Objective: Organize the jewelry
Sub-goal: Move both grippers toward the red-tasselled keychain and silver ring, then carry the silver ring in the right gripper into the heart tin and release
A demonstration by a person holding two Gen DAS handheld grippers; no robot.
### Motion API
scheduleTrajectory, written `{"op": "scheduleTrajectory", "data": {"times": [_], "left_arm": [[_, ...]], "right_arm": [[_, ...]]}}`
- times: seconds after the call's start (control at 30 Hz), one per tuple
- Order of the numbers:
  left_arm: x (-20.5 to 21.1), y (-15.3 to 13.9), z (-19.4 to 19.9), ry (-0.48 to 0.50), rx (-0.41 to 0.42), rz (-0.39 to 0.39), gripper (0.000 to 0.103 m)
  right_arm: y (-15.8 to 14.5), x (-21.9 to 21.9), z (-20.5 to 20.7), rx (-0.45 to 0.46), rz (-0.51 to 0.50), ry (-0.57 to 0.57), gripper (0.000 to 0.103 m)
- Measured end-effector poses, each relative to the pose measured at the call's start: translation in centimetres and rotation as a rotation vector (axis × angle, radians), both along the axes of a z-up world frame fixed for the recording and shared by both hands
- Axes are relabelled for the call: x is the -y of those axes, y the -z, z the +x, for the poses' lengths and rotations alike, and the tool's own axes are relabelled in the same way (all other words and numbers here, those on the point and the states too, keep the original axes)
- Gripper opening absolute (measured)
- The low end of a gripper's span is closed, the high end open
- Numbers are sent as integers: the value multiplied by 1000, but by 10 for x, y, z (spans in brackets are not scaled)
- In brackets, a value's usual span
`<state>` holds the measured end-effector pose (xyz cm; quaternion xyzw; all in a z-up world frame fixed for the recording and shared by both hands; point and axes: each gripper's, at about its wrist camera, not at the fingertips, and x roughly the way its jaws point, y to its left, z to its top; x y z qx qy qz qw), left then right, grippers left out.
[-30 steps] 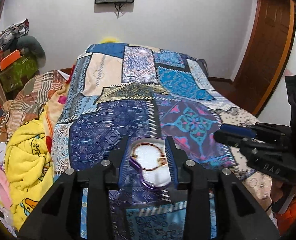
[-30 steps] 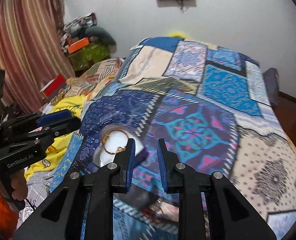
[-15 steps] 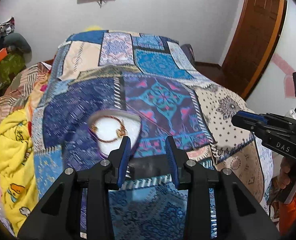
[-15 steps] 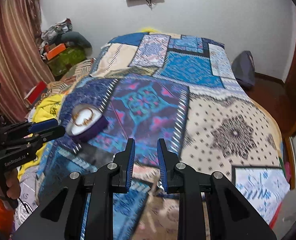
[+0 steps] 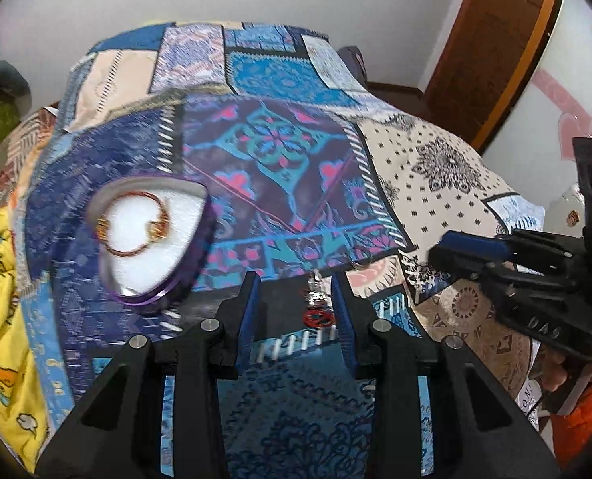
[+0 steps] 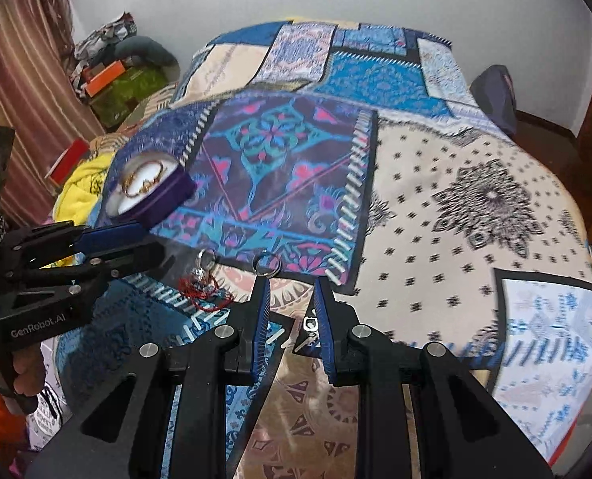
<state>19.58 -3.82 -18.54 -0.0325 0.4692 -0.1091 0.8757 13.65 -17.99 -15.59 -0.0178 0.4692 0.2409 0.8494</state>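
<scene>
A box (image 5: 152,239) lies on the bed (image 5: 436,167) toward its left edge, a bangle (image 5: 134,225) inside it. Nearer the bed's front edge, right of the box, lie a pendant (image 6: 202,279), then a ring (image 6: 267,264) just beside it.

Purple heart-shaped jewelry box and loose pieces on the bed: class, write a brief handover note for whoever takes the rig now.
Left gripper: jaws open, empty, over the red thread piece with silver charm.
Right gripper: jaws open, empty, near the small silver ring.
Purple heart-shaped jewelry box: open on the patchwork bedspread, gold bangle inside.
Left: box the red piece, ring and small silver item.
</scene>
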Motion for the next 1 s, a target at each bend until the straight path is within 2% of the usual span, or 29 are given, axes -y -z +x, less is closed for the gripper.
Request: {"op": "scheduleTrajectory", "data": {"times": [0.33,0.4,0.47,0.63,0.83,1.0], "left_arm": [[8,32,24,4,-83,-40,32],[8,36,28,1,-90,-46,23],[6,38,30,-1,-93,-64,20],[4,38,34,6,-88,-76,3],[-3,29,31,-5,-59,-82,2],[-13,9,25,-28,-8,-87,2]], "right_arm": [[20,-15,11,-45,-5,-66,20],[22,-18,13,-45,-9,-78,20],[25,-21,16,-47,-17,-89,20],[29,-31,20,-50,-30,-119,20],[32,-38,19,-28,-47,-133,20],[30,-38,18,-30,-37,-121,20]]}}
